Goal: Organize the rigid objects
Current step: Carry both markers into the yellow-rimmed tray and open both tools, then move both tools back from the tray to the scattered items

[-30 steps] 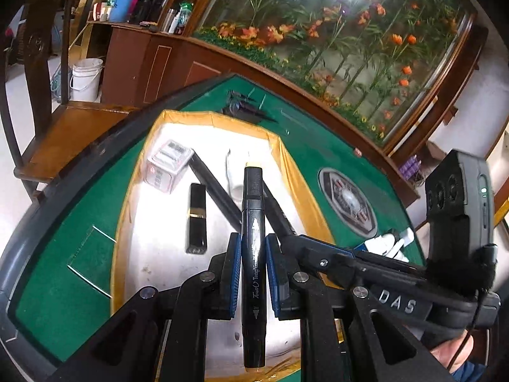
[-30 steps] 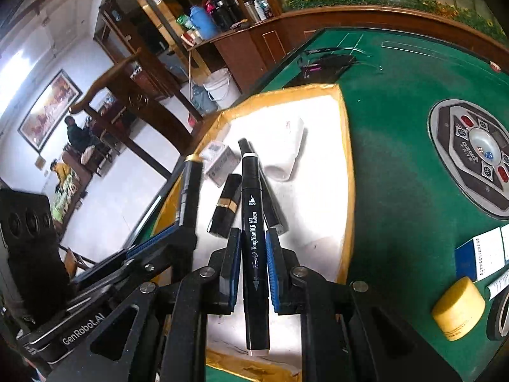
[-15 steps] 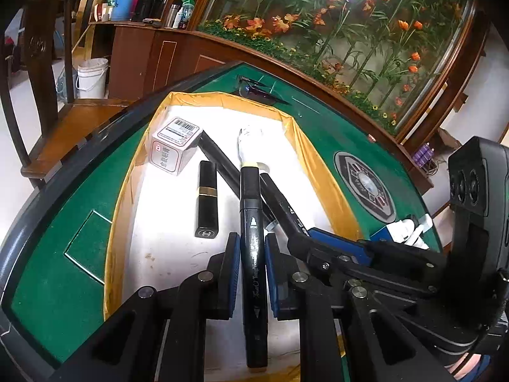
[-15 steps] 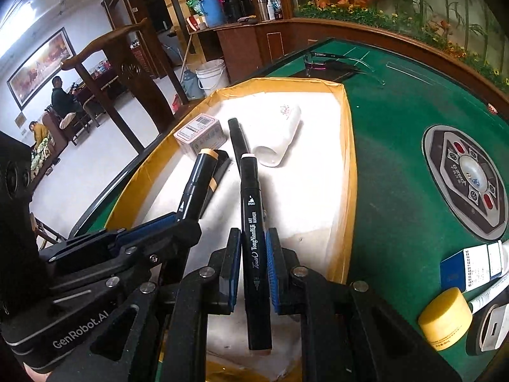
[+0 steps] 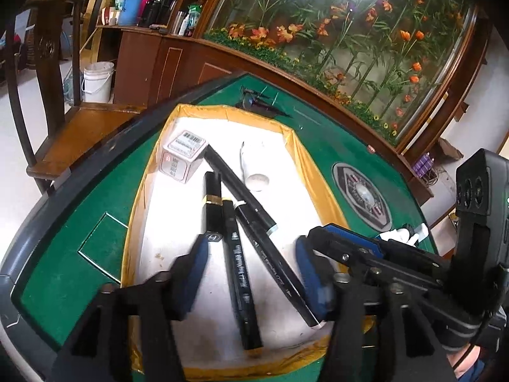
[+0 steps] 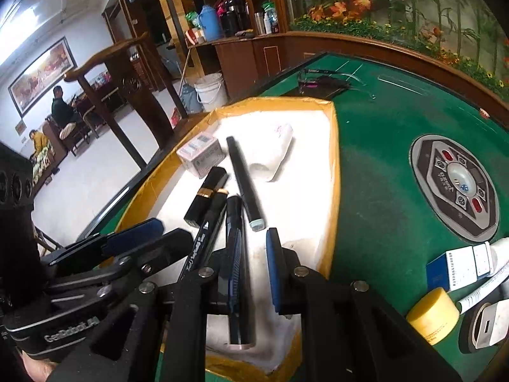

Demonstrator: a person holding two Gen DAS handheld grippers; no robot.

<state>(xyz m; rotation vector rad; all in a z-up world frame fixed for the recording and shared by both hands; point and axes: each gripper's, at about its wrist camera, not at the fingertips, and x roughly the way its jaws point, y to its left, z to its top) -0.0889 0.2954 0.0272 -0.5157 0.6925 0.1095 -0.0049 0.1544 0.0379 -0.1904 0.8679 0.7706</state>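
Marker (image 5: 240, 270) lies flat on the white liner of the yellow-rimmed tray (image 5: 133, 210), just beside a lipstick (image 5: 211, 203). It is between the left gripper (image 5: 251, 245) jaws, which are opening with neither pad touching it. The right gripper (image 6: 253, 238) jaws stand narrow, and another pen (image 6: 235, 213) apparently rests against one pad.

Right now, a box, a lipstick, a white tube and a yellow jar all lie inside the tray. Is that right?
Not quite. The jar stands on the green table, outside the tray, as the right wrist view shows. The box, the lipstick and the tube do lie inside the tray.
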